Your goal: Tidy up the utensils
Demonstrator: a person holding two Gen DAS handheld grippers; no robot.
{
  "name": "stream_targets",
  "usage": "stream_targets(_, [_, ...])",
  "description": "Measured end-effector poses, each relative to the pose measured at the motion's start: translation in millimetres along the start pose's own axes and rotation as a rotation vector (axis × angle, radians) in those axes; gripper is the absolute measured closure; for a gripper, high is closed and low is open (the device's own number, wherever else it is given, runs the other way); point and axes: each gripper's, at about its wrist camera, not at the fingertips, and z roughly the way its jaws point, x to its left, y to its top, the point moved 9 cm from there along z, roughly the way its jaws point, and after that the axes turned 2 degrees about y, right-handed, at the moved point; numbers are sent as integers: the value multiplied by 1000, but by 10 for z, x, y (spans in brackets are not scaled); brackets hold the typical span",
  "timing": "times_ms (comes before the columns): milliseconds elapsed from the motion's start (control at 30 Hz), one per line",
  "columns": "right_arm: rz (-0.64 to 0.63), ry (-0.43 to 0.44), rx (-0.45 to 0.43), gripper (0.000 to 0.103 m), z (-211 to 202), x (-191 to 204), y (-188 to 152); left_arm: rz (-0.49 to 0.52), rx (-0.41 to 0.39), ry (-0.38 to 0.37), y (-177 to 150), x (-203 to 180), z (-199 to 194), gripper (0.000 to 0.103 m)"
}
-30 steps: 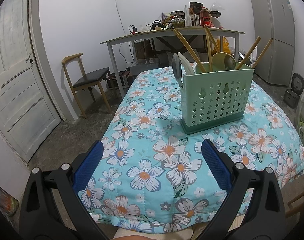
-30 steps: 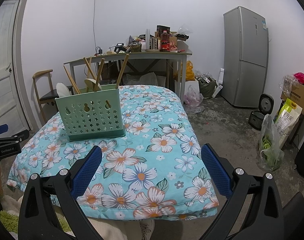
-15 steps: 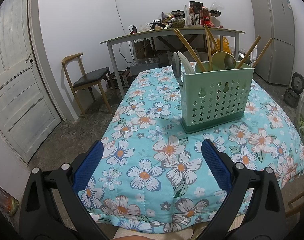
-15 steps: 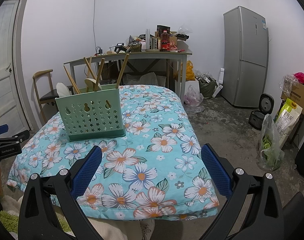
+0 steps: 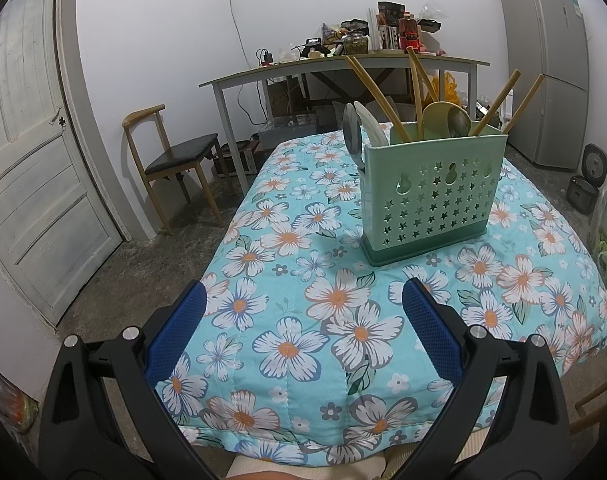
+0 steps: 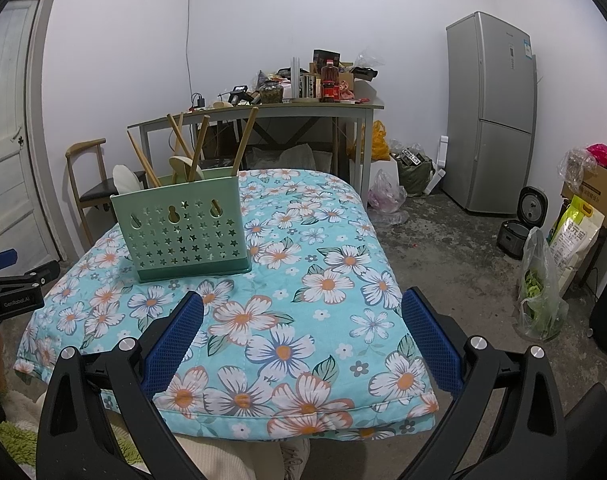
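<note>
Standing beyond both wide-spread, empty tools, left tool (image 5: 303,328) and right tool (image 6: 302,330), the utensil caddy (image 5: 431,196) sits upright.

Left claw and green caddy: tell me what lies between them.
Nothing but bare floral cloth between the open left claw and the caddy, as the left wrist view shows.

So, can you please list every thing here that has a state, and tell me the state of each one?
Left claw: open, holding nothing.
Right claw: open, holding nothing.
Green holder: upright on the flowered cloth, filled with chopsticks and spoons.
Door: closed.
Fridge: doors closed.
Chair: nobody sitting on it.
</note>
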Motion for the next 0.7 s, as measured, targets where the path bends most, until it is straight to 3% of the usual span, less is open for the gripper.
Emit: stream_targets(700, [3, 1, -1, 7, -1, -1, -1, 2, 1, 1, -5, 1, 5, 8])
